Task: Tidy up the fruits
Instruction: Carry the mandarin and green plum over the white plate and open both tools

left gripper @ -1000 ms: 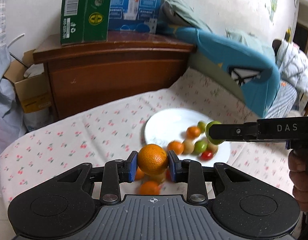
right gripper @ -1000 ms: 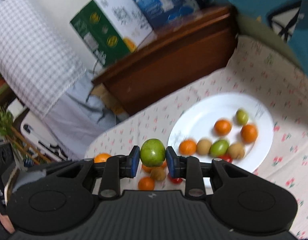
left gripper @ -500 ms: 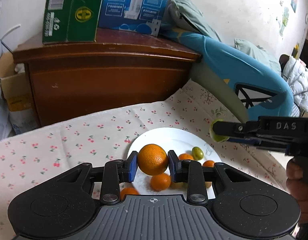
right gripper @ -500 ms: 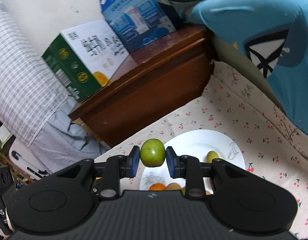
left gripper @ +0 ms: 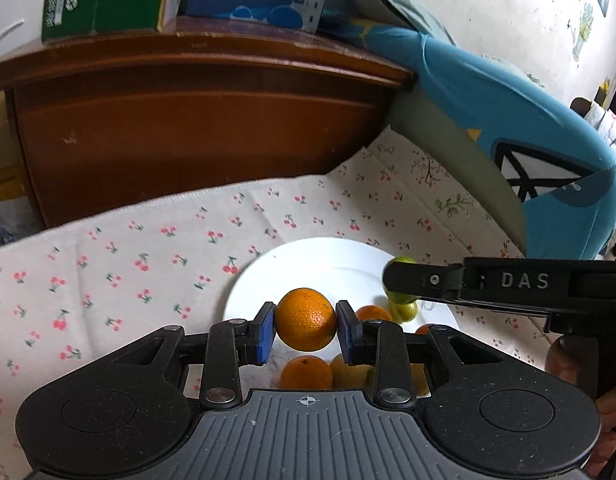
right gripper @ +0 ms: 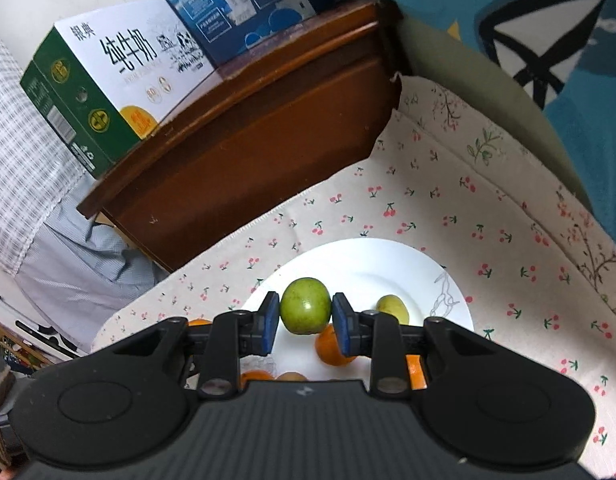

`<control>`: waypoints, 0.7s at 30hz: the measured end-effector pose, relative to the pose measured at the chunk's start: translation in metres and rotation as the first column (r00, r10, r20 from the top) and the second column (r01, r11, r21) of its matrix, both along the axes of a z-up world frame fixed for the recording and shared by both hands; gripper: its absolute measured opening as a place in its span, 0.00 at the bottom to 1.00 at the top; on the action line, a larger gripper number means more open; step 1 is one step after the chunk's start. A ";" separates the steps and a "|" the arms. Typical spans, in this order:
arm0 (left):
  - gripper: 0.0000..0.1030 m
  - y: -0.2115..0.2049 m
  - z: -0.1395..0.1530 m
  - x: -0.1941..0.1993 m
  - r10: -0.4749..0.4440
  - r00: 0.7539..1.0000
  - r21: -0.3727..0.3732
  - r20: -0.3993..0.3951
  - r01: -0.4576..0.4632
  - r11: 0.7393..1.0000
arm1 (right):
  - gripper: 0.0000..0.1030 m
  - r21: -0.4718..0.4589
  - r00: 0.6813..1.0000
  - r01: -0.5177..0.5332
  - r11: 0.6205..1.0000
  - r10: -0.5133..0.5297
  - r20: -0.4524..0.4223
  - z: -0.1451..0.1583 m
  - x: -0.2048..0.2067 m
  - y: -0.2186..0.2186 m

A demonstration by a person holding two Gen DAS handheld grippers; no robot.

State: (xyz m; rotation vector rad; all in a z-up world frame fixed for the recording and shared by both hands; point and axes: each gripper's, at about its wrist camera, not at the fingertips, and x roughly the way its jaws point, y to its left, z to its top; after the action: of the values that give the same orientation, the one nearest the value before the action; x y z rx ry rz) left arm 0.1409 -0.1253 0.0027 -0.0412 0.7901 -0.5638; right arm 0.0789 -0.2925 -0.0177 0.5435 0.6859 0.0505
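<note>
An orange [left gripper: 305, 319] is being clenched between the blue pads of the left tongs [left gripper: 305, 330], and a green fruit [right gripper: 305, 306] is being gripped the same way by the right tongs [right gripper: 305, 316]; both fruits are round, so no long axis is being offered. From each pair of tongs the white plate [right gripper: 372, 256] is lying just ahead and below, its bare far half being the free ground, while the near half is being taken up by several small orange and green fruits [left gripper: 306, 372], partly hidden under the tongs. In the left wrist view the right tongs are being seen reaching in from the right over the plate's right rim, so that side is being judged nearer to them and the left side nearer to the left tongs. The plate is resting on a cherry-print cloth [left gripper: 147, 256]. "DAS" is being read on the right tool's side; on the green-and-white carton [right gripper: 107, 80] on the wooden cabinet [right gripper: 247, 140] "纯牛奶" is being read, while the blue box [right gripper: 243, 0] print is too small.
</note>
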 end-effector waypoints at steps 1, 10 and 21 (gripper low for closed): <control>0.28 -0.002 -0.003 0.001 -0.003 1.000 0.000 -0.006 0.003 1.000 | 0.28 -0.001 1.000 0.001 1.000 -0.001 -0.004 -0.002 0.002 -0.001; 0.30 -0.008 -0.006 0.003 -0.010 1.000 -0.003 -0.009 0.010 1.000 | 0.28 0.004 0.999 0.007 1.000 -0.007 -0.031 -0.012 0.011 -0.003; 0.47 0.006 0.028 -0.010 0.047 0.998 -0.018 0.041 -0.047 0.999 | 0.30 0.024 1.000 0.020 1.000 -0.020 0.005 0.002 0.002 -0.005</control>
State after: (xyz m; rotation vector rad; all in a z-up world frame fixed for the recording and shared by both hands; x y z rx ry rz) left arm 0.1308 -0.1193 0.0303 -0.0637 0.7421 -0.5253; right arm 0.0805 -0.2977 -0.0160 0.5724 0.6754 0.0418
